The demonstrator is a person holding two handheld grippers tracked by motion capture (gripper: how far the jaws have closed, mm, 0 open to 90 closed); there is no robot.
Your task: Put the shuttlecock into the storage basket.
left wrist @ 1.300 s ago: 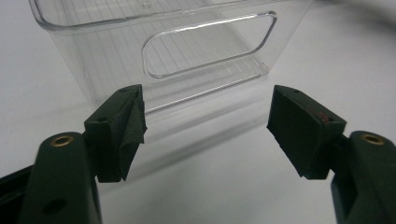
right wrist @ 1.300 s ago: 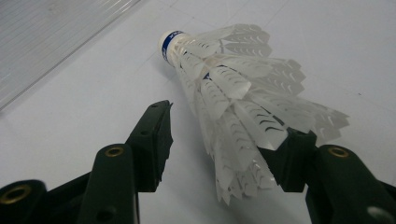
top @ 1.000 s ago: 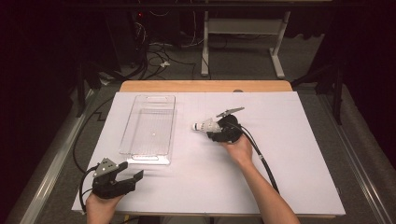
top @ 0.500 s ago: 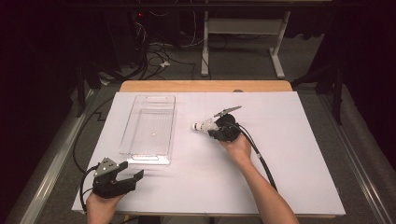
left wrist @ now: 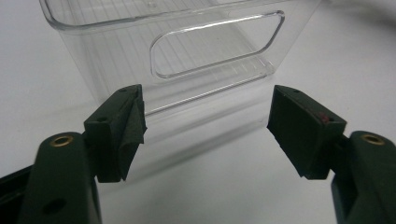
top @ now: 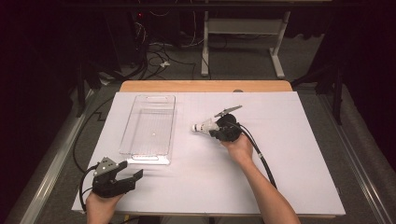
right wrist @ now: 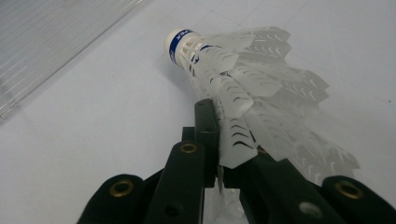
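Shuttlecock now pinched by its skirt: right gripper jaws have just been closing, w/ the feathers between them. It lies on the table, right of the clear tray. Likely lift next. Left gripper wide, empty, near tray's end.

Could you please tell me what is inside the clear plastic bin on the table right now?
Nothing can be seen inside the clear bin: its ribbed floor shows bare through the walls. The shuttlecock lies outside it, pinched in the right gripper.
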